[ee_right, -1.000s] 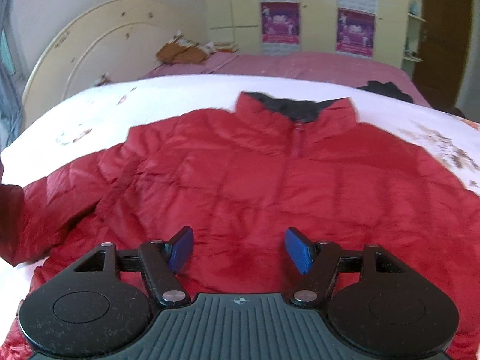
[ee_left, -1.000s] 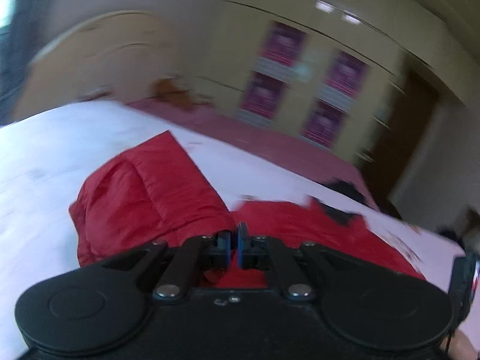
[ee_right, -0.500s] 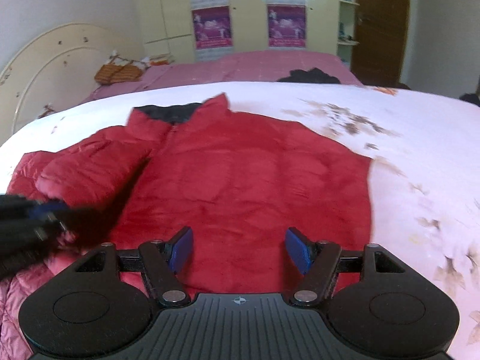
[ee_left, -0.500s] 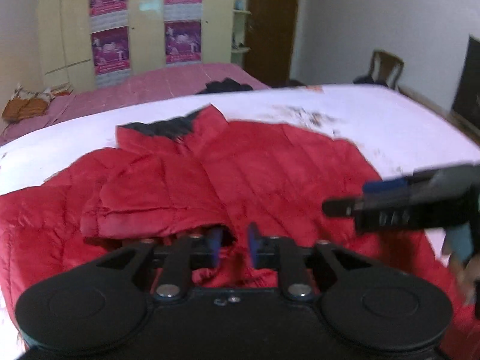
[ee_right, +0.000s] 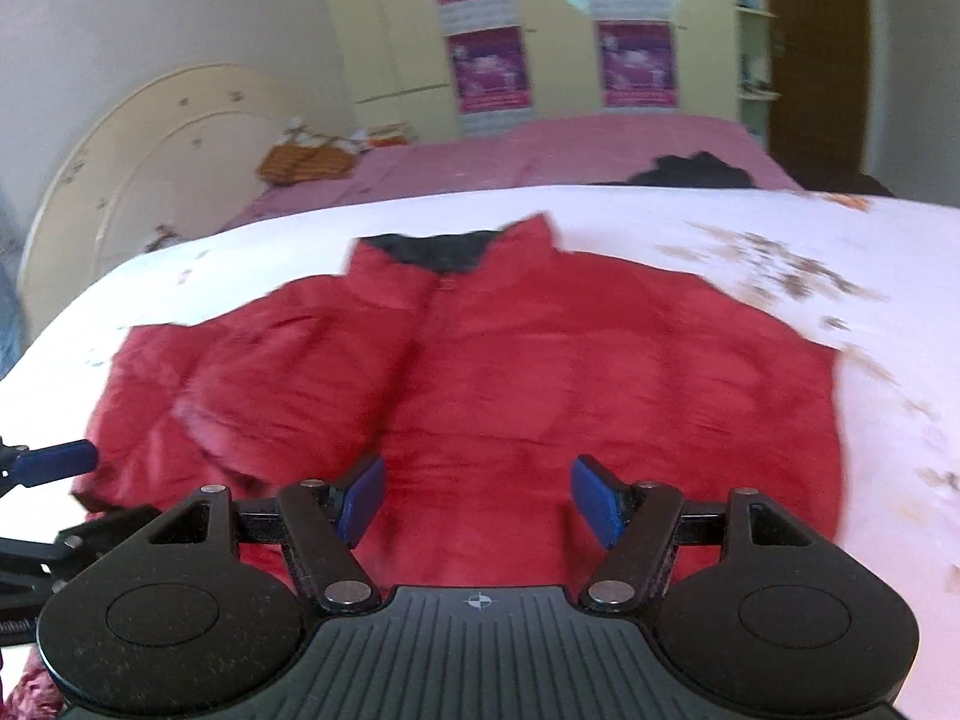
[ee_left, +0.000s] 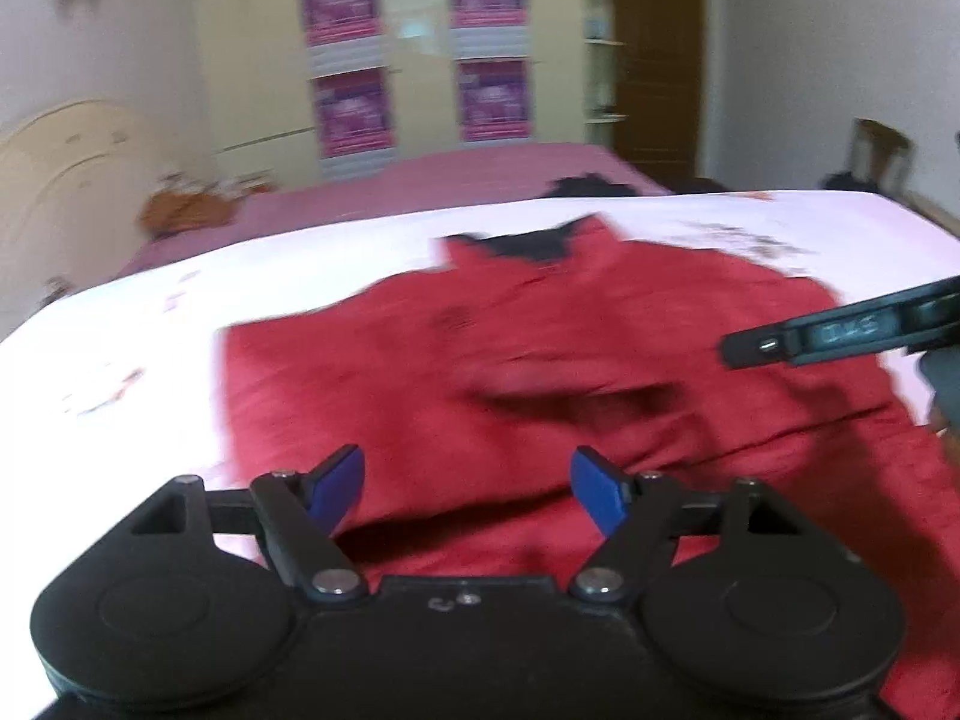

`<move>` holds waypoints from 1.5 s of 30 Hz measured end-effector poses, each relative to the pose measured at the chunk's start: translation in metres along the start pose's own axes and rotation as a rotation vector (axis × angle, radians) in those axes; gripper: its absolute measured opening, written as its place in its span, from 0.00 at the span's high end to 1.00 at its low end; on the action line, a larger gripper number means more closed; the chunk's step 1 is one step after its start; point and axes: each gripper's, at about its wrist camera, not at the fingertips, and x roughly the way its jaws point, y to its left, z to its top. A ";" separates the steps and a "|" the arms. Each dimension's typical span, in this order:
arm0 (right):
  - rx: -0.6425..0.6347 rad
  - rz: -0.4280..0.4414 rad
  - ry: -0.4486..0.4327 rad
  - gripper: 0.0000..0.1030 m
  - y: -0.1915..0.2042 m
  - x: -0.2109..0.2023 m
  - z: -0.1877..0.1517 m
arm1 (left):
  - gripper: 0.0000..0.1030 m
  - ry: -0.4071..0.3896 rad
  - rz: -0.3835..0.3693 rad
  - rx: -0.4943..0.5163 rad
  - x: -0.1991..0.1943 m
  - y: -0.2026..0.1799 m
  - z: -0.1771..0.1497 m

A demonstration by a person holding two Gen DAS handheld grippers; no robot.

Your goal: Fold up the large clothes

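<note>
— On the bed (ee_right: 750,228), white sheet: red jacket (ee_right: 510,372) spread flat, dark-lined collar (ee_right: 438,252) at the far end. Left sleeve (ee_right: 264,396) lying folded in across the body.

— Step in hand?

— Sleeve stage, by the look of it. Left side in; right side seemingly next, though right sleeve not made out.

— Tongs?

— Left tongs (ee_left: 468,489) spread wide, empty, just above the near hem. Right tongs (ee_right: 477,498) likewise wide, holding nothing, over the lower middle.

— Next move?

— Probably: right tongs out to the far right edge, pinch, carry inward. Puffy fabric; likely to spring back.
</note>
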 end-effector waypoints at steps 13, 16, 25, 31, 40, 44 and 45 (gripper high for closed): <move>-0.380 -0.060 -0.017 0.03 0.088 0.056 -0.008 | 0.35 0.093 0.228 -0.021 0.042 0.043 -0.024; -0.439 -0.095 -0.026 0.60 0.098 0.069 -0.006 | 0.52 0.101 0.265 -0.021 0.054 0.047 -0.019; 0.078 -0.031 -0.059 0.94 0.000 0.037 0.034 | 0.64 0.071 0.278 0.017 0.055 0.045 -0.014; 0.328 -0.069 0.017 0.94 -0.074 0.026 0.013 | 0.55 0.055 0.263 0.096 0.057 0.024 -0.017; 0.438 -0.066 0.018 0.40 -0.110 0.012 0.002 | 0.92 0.061 0.236 0.130 0.059 0.027 -0.021; 0.427 -0.073 -0.010 0.34 -0.116 0.004 0.004 | 0.97 0.062 0.220 0.082 0.053 0.036 -0.032; 0.427 -0.078 -0.012 0.34 -0.118 0.005 0.005 | 0.97 0.064 0.217 0.066 0.051 0.037 -0.034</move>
